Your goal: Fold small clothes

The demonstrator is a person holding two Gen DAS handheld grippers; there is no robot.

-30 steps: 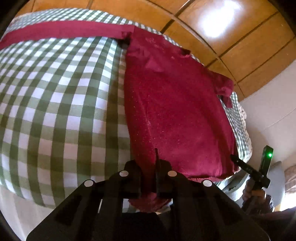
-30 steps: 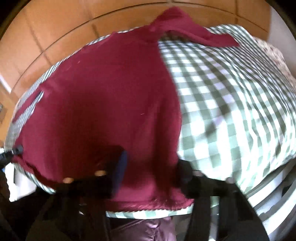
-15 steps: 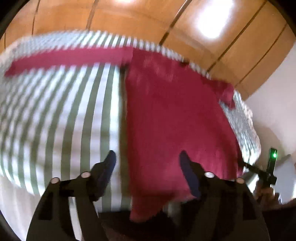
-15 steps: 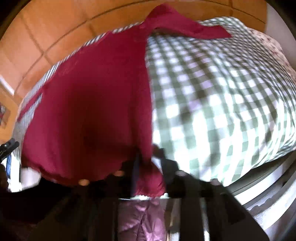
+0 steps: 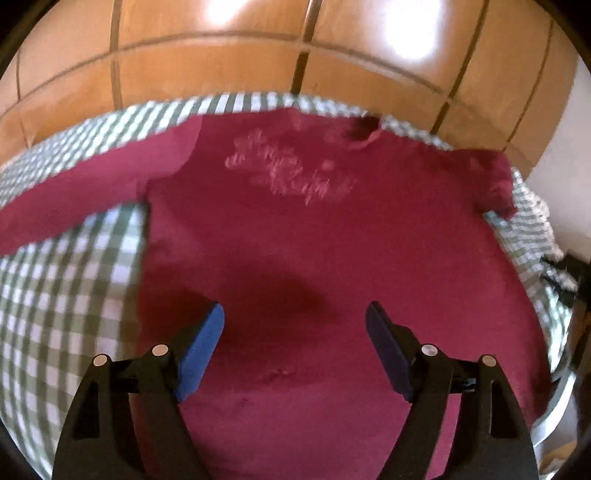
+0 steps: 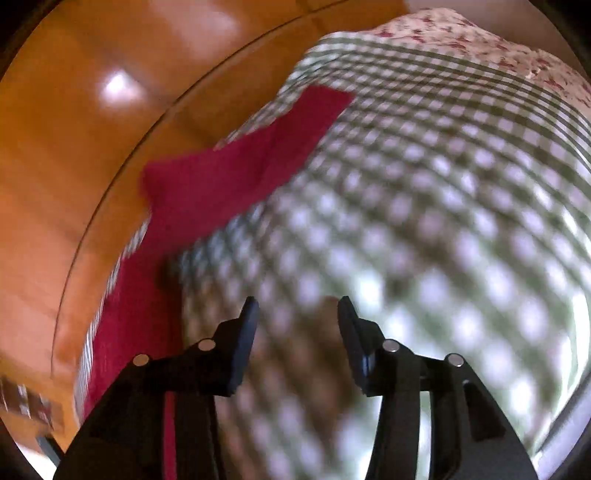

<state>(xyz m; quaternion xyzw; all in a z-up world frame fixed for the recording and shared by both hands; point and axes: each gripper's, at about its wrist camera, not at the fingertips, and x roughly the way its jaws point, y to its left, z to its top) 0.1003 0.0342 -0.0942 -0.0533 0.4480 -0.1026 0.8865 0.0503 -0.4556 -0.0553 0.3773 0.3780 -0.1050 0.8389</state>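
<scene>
A dark red long-sleeved top [image 5: 332,251] lies spread flat, front up, on a green-and-white checked bedcover [image 5: 70,295], its faint chest lettering [image 5: 288,173] readable only as a blurred script. Laid out this way, body smooth and one sleeve [image 5: 85,184] stretched out to the side, it looks ready for a first fold rather than partway through one.

The left gripper [image 5: 294,321] hangs over the lower middle of the shirt body with its blue-padded jaws standing wide and nothing between them; its shadow falls on the cloth just ahead, so it is above the fabric, not pressing it.

The right gripper [image 6: 297,314] points at bare checked cover, its jaws parting and empty. From its camera the same top shows only at the left, with the long sleeve [image 6: 258,147] running up and away toward the wooden panelling [image 6: 74,147]. That view is heavily smeared, so whether the fingertips brush the cover is hard to say.

With both claws free, the likely next step is to take the outstretched sleeve and bring it across the body. A floral cloth [image 6: 461,33] sits at the far edge of the bed.
</scene>
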